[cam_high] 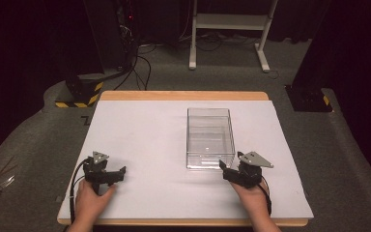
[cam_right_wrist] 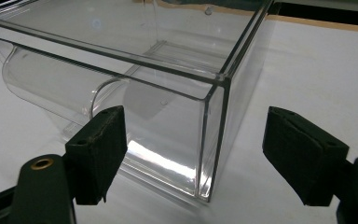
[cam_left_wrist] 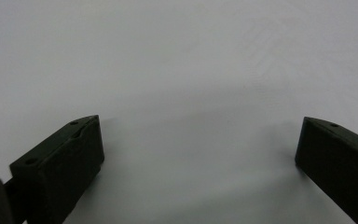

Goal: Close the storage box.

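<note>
The clear plastic box (cam_right_wrist: 135,88) stands open-topped on the white table (cam_high: 140,130), directly ahead of the right gripper (cam_right_wrist: 193,154), whose jaws stand wide apart and grip nothing. In the right gripper view the box's near vertical corner falls between the two jaws, a little nearer the right-hand one, and the near wall stretches away past the left jaw; whether either pad touches the plastic I cannot tell, though a gap seems to show on both sides. In the high view the box (cam_high: 210,137) sits just beyond the right gripper (cam_high: 232,175).

The left gripper (cam_high: 118,174) rests low over bare table, well apart from the box, its jaws equally wide and empty; between and ahead of them there is nothing but white surface (cam_left_wrist: 182,84).

By my judgement the work is at its very start: the box is not gripped, not lifted and (as far as its transparent walls let one see) empty. Closing on a wall or the corner is what remains first.

Room is generous. Open table lies on the left jaw's side of the box, while the table's right edge lies closer on the other side.
</note>
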